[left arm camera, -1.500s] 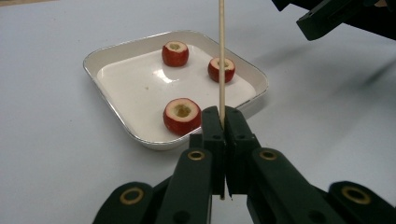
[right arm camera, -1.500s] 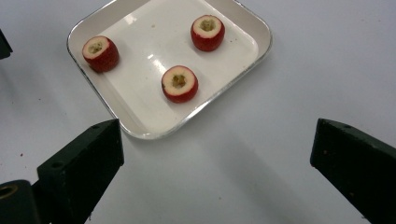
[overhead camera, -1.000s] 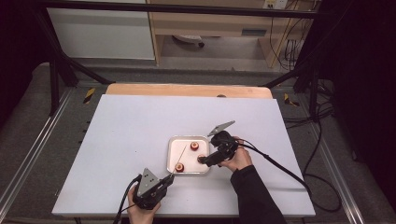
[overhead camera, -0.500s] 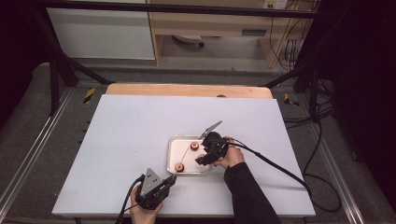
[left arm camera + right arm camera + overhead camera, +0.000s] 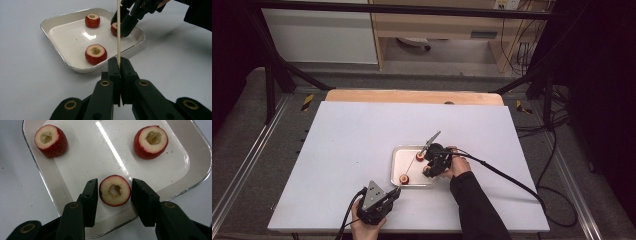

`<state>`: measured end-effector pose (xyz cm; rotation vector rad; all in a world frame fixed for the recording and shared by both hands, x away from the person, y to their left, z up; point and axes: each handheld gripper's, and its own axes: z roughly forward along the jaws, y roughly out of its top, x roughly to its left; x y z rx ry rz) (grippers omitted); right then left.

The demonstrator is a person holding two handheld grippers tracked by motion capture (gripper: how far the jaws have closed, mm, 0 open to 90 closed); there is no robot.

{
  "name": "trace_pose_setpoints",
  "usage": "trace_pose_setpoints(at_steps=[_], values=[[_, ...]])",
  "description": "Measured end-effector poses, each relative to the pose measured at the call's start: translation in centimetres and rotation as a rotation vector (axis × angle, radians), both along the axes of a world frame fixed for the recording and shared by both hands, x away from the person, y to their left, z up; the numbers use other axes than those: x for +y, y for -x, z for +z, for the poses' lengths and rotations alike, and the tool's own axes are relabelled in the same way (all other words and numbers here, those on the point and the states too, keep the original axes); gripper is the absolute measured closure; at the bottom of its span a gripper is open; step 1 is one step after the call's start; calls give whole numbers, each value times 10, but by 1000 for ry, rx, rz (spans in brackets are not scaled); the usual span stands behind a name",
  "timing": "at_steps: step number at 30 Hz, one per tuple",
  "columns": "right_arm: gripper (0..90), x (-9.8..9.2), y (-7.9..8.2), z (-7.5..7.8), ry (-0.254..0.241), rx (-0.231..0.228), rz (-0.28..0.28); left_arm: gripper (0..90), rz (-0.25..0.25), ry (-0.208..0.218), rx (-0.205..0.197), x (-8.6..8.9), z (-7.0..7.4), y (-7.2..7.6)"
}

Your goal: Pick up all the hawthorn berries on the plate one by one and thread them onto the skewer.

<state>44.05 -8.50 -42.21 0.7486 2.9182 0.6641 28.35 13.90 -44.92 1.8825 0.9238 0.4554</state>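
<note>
White table (image 5: 342, 150), wood strip (image 5: 412, 96) at far edge.

White table top (image 5: 362, 145) with a wooden strip (image 5: 414, 96) along its far edge. One item directly on it — a shallow white square tray (image 5: 396, 165), right of centre toward the near side — with three cored red fruit pieces inside.

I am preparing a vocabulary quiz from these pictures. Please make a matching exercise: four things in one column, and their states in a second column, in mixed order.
Things:
1. left hand-held gripper
2. right hand-held gripper
3. wooden skewer
4. white tray

States:
a. holds three cored red fruits
b. open on both sides of a fruit
c. upright, clamped at its lower end
d. shut on a thin stick

Pairs: 1-d, 2-b, 3-c, 4-a
</note>
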Motion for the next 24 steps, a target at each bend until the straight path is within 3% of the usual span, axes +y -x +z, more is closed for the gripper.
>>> trace_pose_setpoints(at_steps=[14, 19, 21, 22, 24], values=[[613, 0, -1, 0, -6, 13, -21, 882, -3, 0, -2, -1, 0, 0], [614, -5, 2, 10, -66, 1, -58, 882, -1, 7, -8, -1, 0, 1], [614, -9, 5, 20, -131, -18, -92, 882, -1, 10, -11, -1, 1, 2], [614, -9, 5, 20, -131, -18, -92, 882, -2, 12, -11, -1, 1, 2], [614, -15, 10, 31, -216, -44, -128, 882, -4, 14, -13, -2, 1, 2]])
